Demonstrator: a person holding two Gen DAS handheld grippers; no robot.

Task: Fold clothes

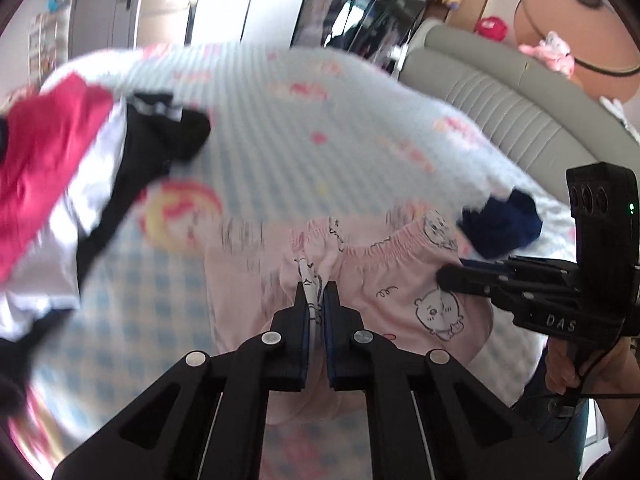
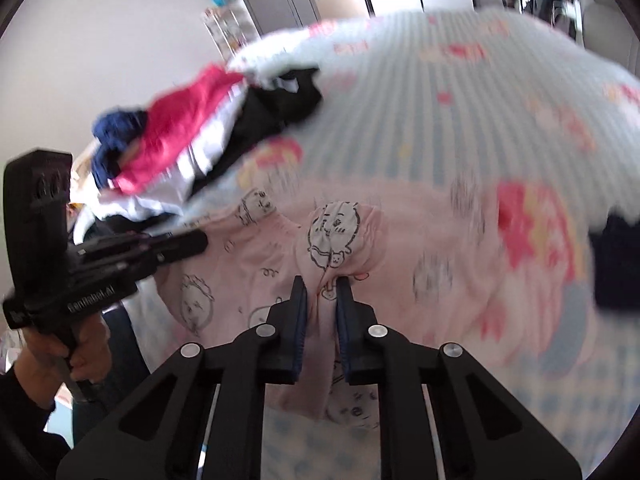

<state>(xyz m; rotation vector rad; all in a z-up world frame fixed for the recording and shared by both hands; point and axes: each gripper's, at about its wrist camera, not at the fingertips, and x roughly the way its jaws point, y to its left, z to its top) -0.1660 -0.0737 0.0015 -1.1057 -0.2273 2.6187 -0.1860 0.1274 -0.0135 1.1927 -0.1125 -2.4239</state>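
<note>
The left gripper [image 1: 316, 294] and right gripper [image 2: 322, 290] each have jaws clamped on bunched fabric of the pink printed garment [image 1: 400, 292], held above the bed [image 1: 280, 120]. A clothes pile [image 1: 60, 184] lies at the bed's edge.

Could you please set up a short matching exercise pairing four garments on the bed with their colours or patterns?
Things:
1. garment pinched by the left gripper and the right gripper
2. top garment of the heap
3. small bundle near the right gripper
4. bedsheet

Descriptions:
A. dark navy
B. pale blue checks with cartoon prints
C. pink with outlined cartoon animals
D. bright red

Pairs: pink garment 1-C; red garment 2-D; navy bundle 3-A; bedsheet 4-B.
</note>
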